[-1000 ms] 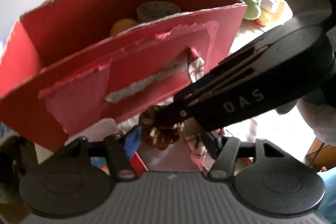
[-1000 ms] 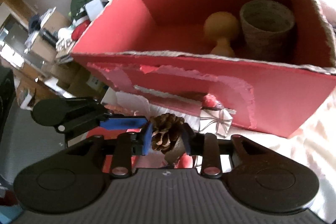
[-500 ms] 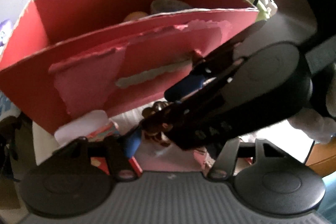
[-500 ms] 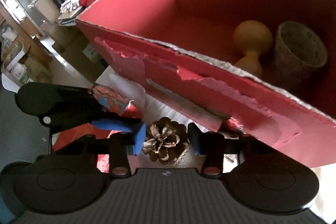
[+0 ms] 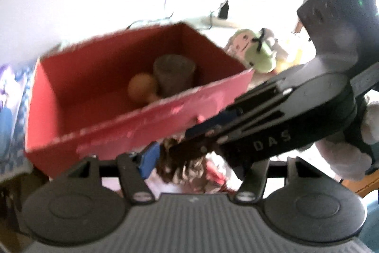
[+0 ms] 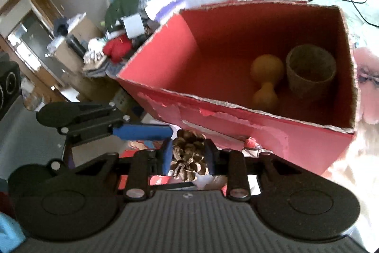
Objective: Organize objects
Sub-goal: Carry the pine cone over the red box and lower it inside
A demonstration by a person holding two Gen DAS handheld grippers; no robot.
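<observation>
**Pine cone caught between closing jaws beside red box**

Just in front of the red cardboard box [image 6: 272, 134], the right gripper [image 6: 188, 155] is closing, its 2 pads pinching a pine cone [image 6: 188, 153]. The left gripper [image 5: 189, 158] stands half spread on either side of the cone; whether it touches is unclear. Inside the box lie an orange gourd [image 6: 266, 80] and a woven cup [image 6: 310, 70].

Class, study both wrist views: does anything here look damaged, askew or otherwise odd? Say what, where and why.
The red cardboard box is damaged: its front wall's red facing is torn away in ragged patches, baring paler layers. Inside, the orange gourd lies on its side beside the upright woven cup.
</observation>
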